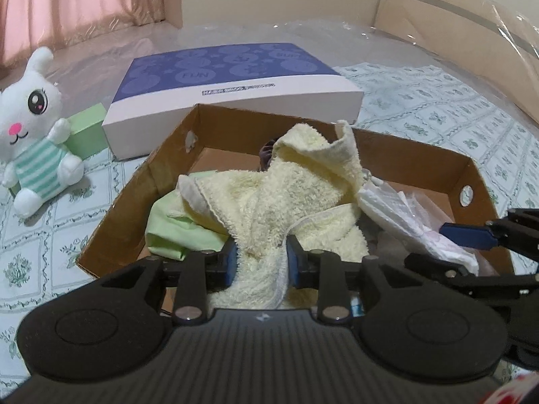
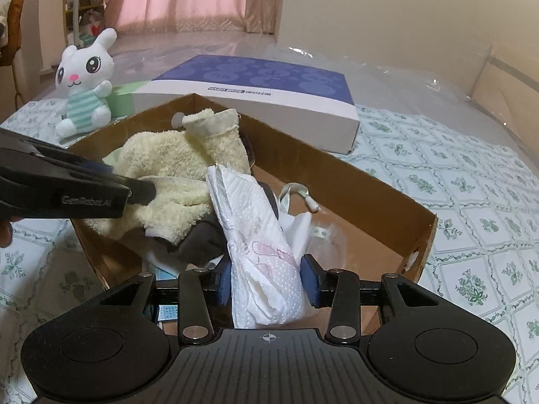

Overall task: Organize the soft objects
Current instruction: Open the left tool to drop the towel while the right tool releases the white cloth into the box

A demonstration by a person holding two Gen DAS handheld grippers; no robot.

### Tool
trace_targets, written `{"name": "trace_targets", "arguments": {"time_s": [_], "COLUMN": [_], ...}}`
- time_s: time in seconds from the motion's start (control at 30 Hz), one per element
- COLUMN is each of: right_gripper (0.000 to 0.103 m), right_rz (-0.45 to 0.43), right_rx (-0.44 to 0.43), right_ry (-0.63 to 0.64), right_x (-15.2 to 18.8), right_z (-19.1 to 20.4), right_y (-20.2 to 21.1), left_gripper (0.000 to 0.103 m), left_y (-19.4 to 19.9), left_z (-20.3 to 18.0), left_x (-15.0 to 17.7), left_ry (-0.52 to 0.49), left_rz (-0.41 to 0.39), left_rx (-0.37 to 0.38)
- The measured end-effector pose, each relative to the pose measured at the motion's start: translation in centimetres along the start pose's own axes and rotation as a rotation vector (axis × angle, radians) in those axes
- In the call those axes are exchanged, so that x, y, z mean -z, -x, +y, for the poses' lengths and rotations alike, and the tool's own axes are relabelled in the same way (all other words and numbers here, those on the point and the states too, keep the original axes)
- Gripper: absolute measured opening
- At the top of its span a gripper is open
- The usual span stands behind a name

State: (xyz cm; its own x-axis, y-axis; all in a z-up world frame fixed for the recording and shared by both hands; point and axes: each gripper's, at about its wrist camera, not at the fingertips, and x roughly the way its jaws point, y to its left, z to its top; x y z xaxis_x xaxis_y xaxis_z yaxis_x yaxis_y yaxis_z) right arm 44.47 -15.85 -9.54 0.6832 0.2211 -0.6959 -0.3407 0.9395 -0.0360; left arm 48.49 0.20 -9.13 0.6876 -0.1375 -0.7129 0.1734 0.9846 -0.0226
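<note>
Tongs [image 1: 259, 262] amid towel [image 1: 269, 195], diaper [image 2: 266, 269], box [image 1: 438, 161]

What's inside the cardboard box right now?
The cardboard box holds a yellow towel, a green cloth, a white diaper, something dark grey and a white strap. Whatever lies beneath the pile is covered.

The bed [image 1: 438, 107], under a floral cover, carries a cardboard box [image 1: 111, 222] beneath the jaws; beyond it, a purple-and-white box [image 1: 235, 77], a green block [image 1: 89, 128], apparently foam, and a plush rabbit [image 1: 33, 128].
</note>
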Motion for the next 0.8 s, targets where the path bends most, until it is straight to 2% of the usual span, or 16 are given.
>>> {"name": "trace_targets", "arguments": {"time_s": [0.13, 0.23, 0.33, 0.37, 0.4, 0.47, 0.5, 0.53, 0.63, 0.8], "right_gripper": [0.058, 0.061, 0.061, 0.061, 0.058, 0.036, 0.021, 0.013, 0.012, 0.012], "right_rz": [0.0, -0.023, -0.081, -0.104, -0.119, -0.132, -0.124, -0.112, -0.093, -0.034], "right_rx": [-0.048, -0.1, -0.132, -0.139, -0.145, -0.149, -0.144, -0.138, -0.134, -0.1], "right_ry": [-0.048, -0.096, -0.121, -0.126, -0.131, -0.147, -0.161, -0.178, -0.205, -0.212], "right_x": [0.1, 0.3, 0.6, 0.6, 0.5, 0.1, -0.1, -0.3, -0.4, -0.3], "right_z": [-0.7, -1.4, -1.6, -1.6, -1.6, -1.5, -1.6, -1.6, -1.7, -1.9], "right_y": [0.9, 2.3, 3.9, 4.4, 4.6, 4.5, 4.2, 3.7, 2.5, 0.4], "left_gripper": [0.036, 0.037, 0.033, 0.025, 0.021, 0.018, 0.017, 0.014, 0.013, 0.014], "left_y": [1.0, 2.5, 4.2, 4.7, 5.3, 5.8, 5.8, 5.7, 4.4, 1.4], "left_z": [-0.1, 0.0, 0.2, 0.2, 0.2, -0.1, -0.4, -0.7, -1.4, -1.5], "left_x": [0.1, 0.2, 0.6, 0.7, 0.7, 0.6, 0.5, 0.3, -0.2, -0.6], "left_ry": [-0.03, -0.042, -0.049, -0.054, -0.06, -0.075, -0.083, -0.088, -0.108, -0.078], "left_rz": [-0.018, -0.047, -0.084, -0.097, -0.113, -0.139, -0.142, -0.14, -0.116, -0.051], "left_rx": [0.0, 0.006, 0.01, 0.012, 0.01, 0.017, 0.022, 0.023, 0.025, 0.021]}}
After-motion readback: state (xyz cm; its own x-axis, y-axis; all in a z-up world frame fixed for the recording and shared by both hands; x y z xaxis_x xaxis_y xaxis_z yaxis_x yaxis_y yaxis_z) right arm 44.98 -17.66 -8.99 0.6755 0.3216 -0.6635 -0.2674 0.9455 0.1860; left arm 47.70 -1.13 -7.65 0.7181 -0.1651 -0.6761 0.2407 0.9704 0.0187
